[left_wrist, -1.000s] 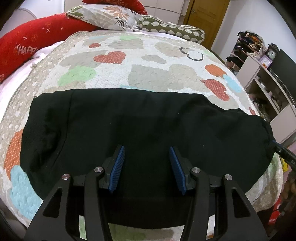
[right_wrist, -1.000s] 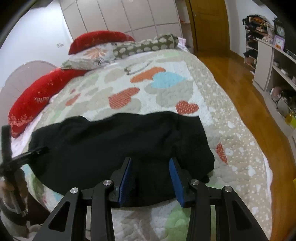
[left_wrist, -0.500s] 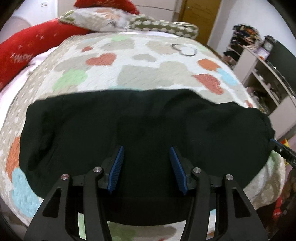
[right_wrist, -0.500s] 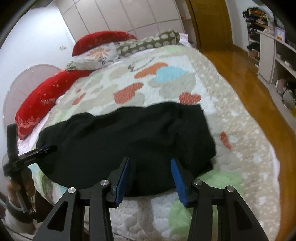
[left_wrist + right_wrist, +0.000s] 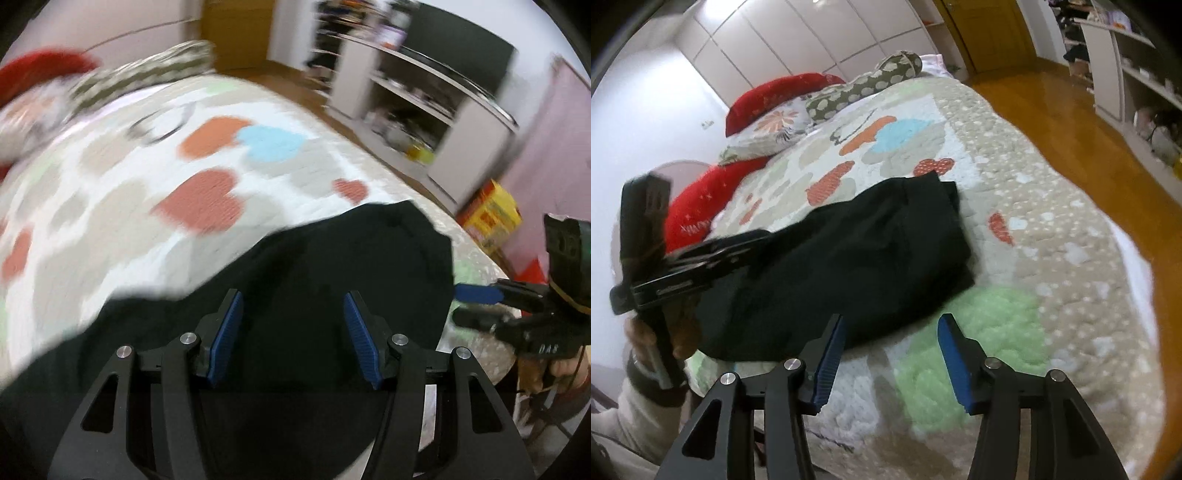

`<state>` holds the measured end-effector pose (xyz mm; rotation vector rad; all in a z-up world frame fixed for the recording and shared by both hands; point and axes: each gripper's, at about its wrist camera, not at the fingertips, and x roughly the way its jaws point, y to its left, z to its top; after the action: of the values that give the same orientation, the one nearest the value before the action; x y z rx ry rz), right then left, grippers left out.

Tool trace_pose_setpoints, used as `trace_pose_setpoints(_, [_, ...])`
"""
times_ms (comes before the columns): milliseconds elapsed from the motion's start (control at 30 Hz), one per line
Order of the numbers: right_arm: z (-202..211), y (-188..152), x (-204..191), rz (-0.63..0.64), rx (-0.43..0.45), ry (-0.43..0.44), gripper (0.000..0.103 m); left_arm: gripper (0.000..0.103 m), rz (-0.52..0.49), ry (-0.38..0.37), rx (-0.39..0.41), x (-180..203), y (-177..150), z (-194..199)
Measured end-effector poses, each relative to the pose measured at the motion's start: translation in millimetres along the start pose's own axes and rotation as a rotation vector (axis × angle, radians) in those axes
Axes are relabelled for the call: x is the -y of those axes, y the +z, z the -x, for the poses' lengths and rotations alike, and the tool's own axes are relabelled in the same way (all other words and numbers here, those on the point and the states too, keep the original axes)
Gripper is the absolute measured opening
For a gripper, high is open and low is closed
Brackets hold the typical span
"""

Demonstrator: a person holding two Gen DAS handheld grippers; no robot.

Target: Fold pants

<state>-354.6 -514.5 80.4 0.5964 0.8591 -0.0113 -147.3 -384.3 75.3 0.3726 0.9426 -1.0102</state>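
- The black pants (image 5: 849,266) are lying folded across the heart-patterned quilt (image 5: 1052,236), close to the bed's near edge and reaching toward its near right corner.
- The left gripper (image 5: 293,332) is hovering over the dark cloth, its jaws opening with nothing pinched between them.
- The right gripper (image 5: 890,354) is hanging above bare quilt just beside the pants' near edge, its jaws opening and holding nothing.
- Red pillows (image 5: 701,210) are resting along the far left edge.

Opening left gripper (image 5: 293,334) over black pants (image 5: 332,266) on heart-patterned quilt (image 5: 122,206), nothing between fingers (image 5: 360,341).
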Motion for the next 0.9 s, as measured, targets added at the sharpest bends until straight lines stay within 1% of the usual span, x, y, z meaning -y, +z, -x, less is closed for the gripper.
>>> trace_pose_setpoints(67, [-6.9, -0.6, 1.9, -0.015, 0.001, 0.021, 0.054, 0.057, -0.061, -0.046, -0.019, 10.7, 16.8, -16.0])
trace_pose_setpoints(133, [-10.5, -1.4, 2.8, -0.013, 0.012, 0.037, 0.060, 0.057, -0.112, -0.096, -0.051, 16.8, 29.8, -31.6])
trace_pose_setpoints(267, [-13.8, -3.9, 4.8, -0.012, 0.056, 0.076, 0.065, 0.057, -0.138, -0.142, -0.091, 20.0, 57.2, -64.0])
trace_pose_setpoints(367, [-17.0, -3.6, 2.3, 0.009, 0.082, 0.072, 0.068, 0.057, -0.139, -0.202, -0.127, 24.8, 71.1, -87.7])
trace_pose_setpoints(467, [-18.8, -4.1, 1.5, 0.010, 0.131, 0.066, 0.068, 0.057, -0.185, -0.225, -0.160, 36.9, 76.7, -105.8])
trace_pose_setpoints(533, [-21.6, -3.8, -0.1, 0.008, 0.165, 0.057, 0.068, 0.057, -0.210, -0.220, -0.148, 41.5, 76.3, -110.4])
trace_pose_setpoints(567, [-23.2, -3.5, -1.1, 0.013, 0.170, 0.049, 0.066, 0.056, -0.206, -0.228, -0.147, 41.7, 76.2, -112.4])
trace_pose_setpoints(600, [-26.5, -1.3, -2.9, 0.025, 0.175, 0.034, 0.058, 0.052, -0.195, -0.241, -0.143, 40.5, 75.3, -112.2])
trace_pose_setpoints(633, [-28.6, 0.3, -4.0, 0.038, 0.179, 0.019, 0.042, 0.046, -0.180, -0.266, -0.136, 36.7, 75.3, -112.3])
trace_pose_setpoints(667, [-32.3, 4.5, -1.7, 0.034, 0.177, 0.020, 0.034, 0.036, -0.165, -0.293, -0.134, 34.1, 75.0, -112.1])
trace_pose_setpoints(700, [-33.3, 7.4, 2.5, 0.011, 0.175, 0.051, 0.024, 0.031, -0.154, -0.304, -0.129, 32.8, 74.8, -111.6])
trace_pose_setpoints(733, [-33.3, 10.6, 6.8, -0.018, 0.175, 0.090, 0.021, 0.029, -0.149, -0.301, -0.117, 32.3, 74.4, -110.0])
trace_pose_setpoints(767, [-29.8, 14.9, 7.6, -0.038, 0.185, 0.123, 0.020, 0.025, -0.151, -0.293, -0.107, 33.1, 73.6, -107.2])
trace_pose_setpoints(800, [-26.2, 18.3, 4.3, -0.035, 0.194, 0.130, 0.020, 0.021, -0.153, -0.285, -0.094, 33.1, 73.4, -102.6])
trace_pose_setpoints(900, [-9.0, 31.9, -21.6, 0.038, 0.228, 0.150, 0.019, 0.018, -0.126, -0.281, -0.038, 26.5, 78.6, -77.3])
